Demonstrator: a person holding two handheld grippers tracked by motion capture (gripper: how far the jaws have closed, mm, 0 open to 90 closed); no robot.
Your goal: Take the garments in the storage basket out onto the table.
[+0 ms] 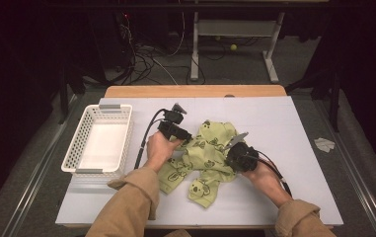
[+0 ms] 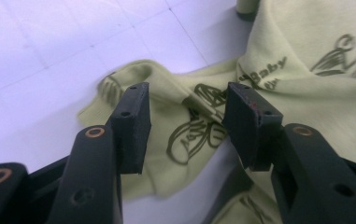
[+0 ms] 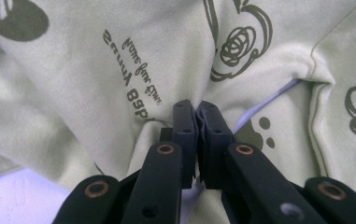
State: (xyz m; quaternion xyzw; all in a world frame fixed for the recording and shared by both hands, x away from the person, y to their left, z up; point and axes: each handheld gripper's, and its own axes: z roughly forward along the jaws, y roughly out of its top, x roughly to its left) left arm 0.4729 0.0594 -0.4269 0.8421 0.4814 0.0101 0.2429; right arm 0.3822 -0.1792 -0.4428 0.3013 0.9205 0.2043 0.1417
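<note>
A light green baby garment (image 1: 206, 159) printed with dark animal drawings lies crumpled on the white table top (image 1: 284, 123). My left gripper (image 1: 187, 138) is at its left edge. In the left gripper view this gripper (image 2: 187, 100) is open, its pads spread just above a folded part of the garment (image 2: 306, 93), with cloth below the gap but not pressed. My right gripper (image 1: 228, 155) sits on the garment's right side. In the right gripper view its jaws (image 3: 197, 109) are shut on a pinched fold of the cloth (image 3: 119, 70).
A white plastic basket (image 1: 99, 111) stands with nothing in it at the table's left side. The wooden table edge (image 1: 195, 91) runs along the back. A crumpled scrap (image 1: 325, 144) lies on the floor at the right. Cables and a table frame lie beyond.
</note>
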